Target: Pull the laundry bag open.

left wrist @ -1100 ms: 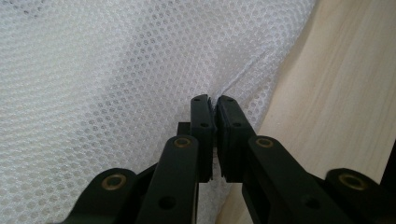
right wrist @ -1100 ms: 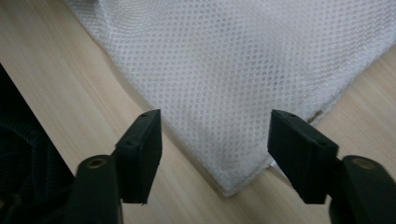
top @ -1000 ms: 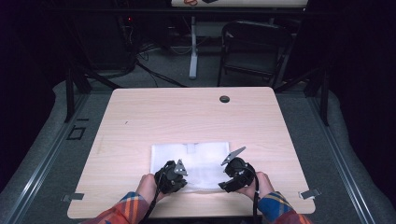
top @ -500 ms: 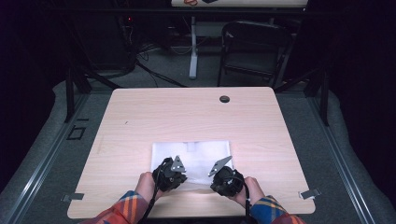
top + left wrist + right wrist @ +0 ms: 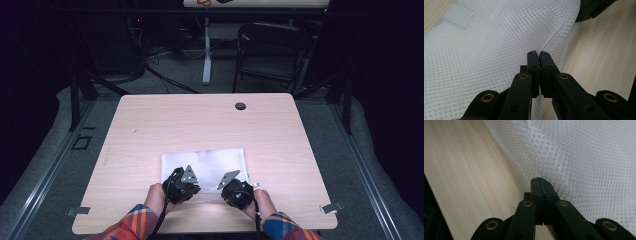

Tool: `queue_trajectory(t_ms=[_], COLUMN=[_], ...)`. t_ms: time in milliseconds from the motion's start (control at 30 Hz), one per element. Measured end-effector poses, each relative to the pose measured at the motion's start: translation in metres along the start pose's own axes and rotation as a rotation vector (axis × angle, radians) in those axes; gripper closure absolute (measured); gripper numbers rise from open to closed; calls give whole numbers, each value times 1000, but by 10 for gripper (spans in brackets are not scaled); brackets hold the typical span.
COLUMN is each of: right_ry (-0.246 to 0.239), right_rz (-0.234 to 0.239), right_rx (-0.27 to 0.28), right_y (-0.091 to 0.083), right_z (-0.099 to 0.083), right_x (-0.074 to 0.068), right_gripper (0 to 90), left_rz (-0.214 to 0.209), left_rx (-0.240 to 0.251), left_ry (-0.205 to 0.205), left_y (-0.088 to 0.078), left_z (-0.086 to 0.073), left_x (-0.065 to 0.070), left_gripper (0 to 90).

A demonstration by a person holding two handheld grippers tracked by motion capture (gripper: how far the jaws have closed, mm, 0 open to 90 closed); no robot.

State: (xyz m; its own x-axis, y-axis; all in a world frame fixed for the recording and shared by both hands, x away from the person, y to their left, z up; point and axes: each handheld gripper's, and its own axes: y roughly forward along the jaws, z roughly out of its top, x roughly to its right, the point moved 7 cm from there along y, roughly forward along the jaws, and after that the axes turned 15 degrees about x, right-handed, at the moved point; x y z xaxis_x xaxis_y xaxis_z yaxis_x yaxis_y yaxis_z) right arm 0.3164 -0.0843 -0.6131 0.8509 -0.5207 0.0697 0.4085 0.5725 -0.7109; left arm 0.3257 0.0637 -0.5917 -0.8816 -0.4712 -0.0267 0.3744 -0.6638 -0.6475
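A white mesh cloth (image 5: 205,160) lies flat on the near middle of the wooden table (image 5: 200,125). My left gripper (image 5: 182,184) sits at the cloth's near edge, left of centre. In the left gripper view it (image 5: 538,53) is shut, pinching a raised fold of the mesh (image 5: 486,45). My right gripper (image 5: 235,190) is at the near edge towards the right corner. In the right gripper view it (image 5: 541,181) is shut on the mesh (image 5: 586,157) right at its border with the bare wood (image 5: 461,170). The right gripper's body (image 5: 594,7) shows in the left gripper view.
A round cable hole (image 5: 240,106) is at the back of the table. A dark folding chair (image 5: 272,55) and a white post (image 5: 206,50) stand behind it. Metal clips (image 5: 332,206) mark the near corners. Bare wood lies around the cloth on all sides.
My right gripper has moved left and down along the cloth's near edge, closer to the left gripper. The left gripper has stayed put.
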Motion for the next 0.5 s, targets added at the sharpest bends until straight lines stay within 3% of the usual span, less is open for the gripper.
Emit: queue_trajectory(t_ms=[233,333,500], right_ry=[-4,-18,-7], right_rz=[-2,2,-1], right_rx=[-9,-24,-10], right_y=[6,5,6], right_z=[-4,-5,-5], right_x=[0,1,0], right_gripper=[900,900,900], left_rz=[5,11,20], left_rx=[4,23,16], left_ry=[0,-21,-22], left_y=[-1,-2,-4], left_z=[1,2,3], left_x=[0,0,-1], left_gripper=[876,877,877])
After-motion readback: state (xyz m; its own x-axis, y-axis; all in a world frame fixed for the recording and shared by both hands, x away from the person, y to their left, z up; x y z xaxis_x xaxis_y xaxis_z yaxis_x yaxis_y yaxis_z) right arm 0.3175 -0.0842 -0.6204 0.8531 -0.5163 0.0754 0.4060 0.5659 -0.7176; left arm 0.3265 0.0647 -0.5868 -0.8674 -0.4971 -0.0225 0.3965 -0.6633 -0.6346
